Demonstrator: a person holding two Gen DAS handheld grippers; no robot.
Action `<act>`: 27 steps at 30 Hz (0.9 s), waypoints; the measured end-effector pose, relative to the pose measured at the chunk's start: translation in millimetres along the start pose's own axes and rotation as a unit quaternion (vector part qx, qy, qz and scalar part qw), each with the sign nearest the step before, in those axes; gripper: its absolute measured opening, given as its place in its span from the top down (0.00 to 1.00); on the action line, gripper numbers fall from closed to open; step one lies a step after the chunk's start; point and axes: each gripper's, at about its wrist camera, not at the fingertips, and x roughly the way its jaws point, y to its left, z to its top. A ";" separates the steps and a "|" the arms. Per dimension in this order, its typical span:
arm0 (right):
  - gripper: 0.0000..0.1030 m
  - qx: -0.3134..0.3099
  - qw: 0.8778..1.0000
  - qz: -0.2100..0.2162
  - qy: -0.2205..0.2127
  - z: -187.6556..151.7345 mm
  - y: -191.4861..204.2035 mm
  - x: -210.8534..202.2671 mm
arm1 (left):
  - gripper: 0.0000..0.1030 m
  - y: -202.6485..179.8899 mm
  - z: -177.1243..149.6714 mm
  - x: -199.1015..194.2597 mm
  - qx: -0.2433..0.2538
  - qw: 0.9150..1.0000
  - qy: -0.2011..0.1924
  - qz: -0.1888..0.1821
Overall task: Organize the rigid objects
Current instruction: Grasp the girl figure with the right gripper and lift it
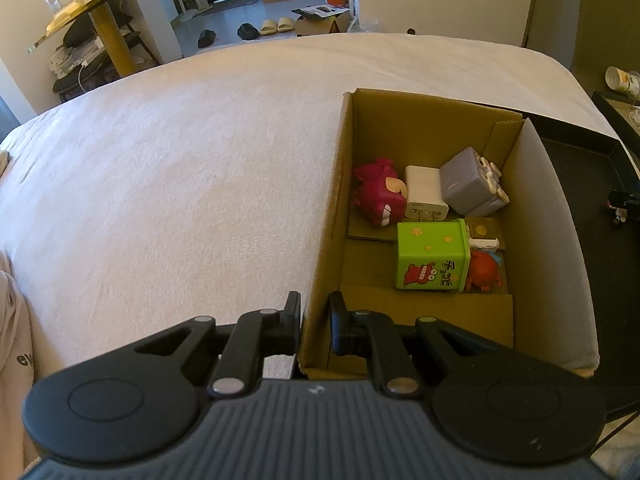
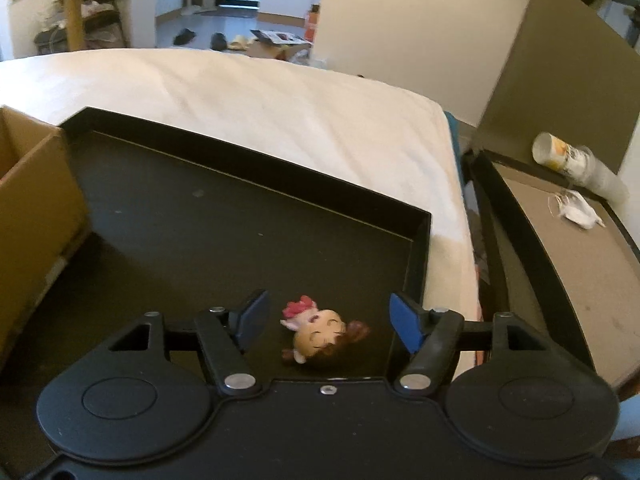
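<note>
A small figurine [image 2: 320,330], brown-haired with a red bow, lies on its side on the floor of a shallow black tray [image 2: 248,152] on a white-covered bed [image 2: 280,96], framed by the right gripper [image 2: 326,322]. Its blue-padded jaws stand apart on either side of the toy, touching nothing. The step in hand appears to be the pick-up of this last loose piece, the only thing in the tray.

The left gripper [image 1: 315,320] is clamped on the near wall of a cardboard box [image 1: 340,184] that stands just beside the tray, one finger outside the wall and one inside, apparently steadying it.

The box holds the objects sorted so far: a magenta monster toy [image 1: 378,192], a white plug adapter [image 1: 424,192] and a grey-lilac block toy [image 1: 472,188] in a row toward the far end, with a green cartoon-printed box [image 1: 432,256] lying nearer, touching a red figure [image 1: 484,272] and a small gold-faced item [image 1: 482,232] too partly hidden to name.

The next move likely calls for lowering the right jaws around the figurine's rounded head, squeezing gently so it does not squirt free, then lifting it over the box wall into the open floor space at the near end.
</note>
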 end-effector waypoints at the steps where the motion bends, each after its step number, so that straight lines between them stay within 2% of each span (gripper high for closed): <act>1: 0.35 0.002 1.000 0.002 0.002 -0.1 -0.7 2.2 | 0.87 -0.2 0.1 0.0 0.001 1.000 0.000 0.001; 4: 0.37 -0.008 1.000 -0.009 0.008 -1.5 1.5 9.3 | 0.87 -0.4 0.3 1.0 0.001 1.000 0.001 0.001; 6: 0.42 -0.005 1.000 -0.009 0.021 -3.0 0.7 13.6 | 0.87 -0.6 0.4 1.0 0.001 1.000 0.001 0.001; 7: 0.50 -0.001 1.000 -0.007 0.026 -3.9 0.0 15.0 | 0.87 -0.7 0.4 1.0 0.002 1.000 0.001 0.002; 8: 0.50 0.001 0.999 -0.004 0.033 -5.1 0.1 15.4 | 0.87 -0.9 0.2 1.1 0.002 1.000 0.000 0.003; 17: 0.52 -0.012 0.999 0.000 0.046 -8.6 14.3 2.3 | 0.87 -1.4 -0.6 0.9 0.005 1.000 -0.001 0.005; 27: 0.52 -0.003 1.000 0.014 0.014 4.0 25.5 -34.9 | 0.87 -1.3 0.7 1.0 0.006 1.000 0.002 0.002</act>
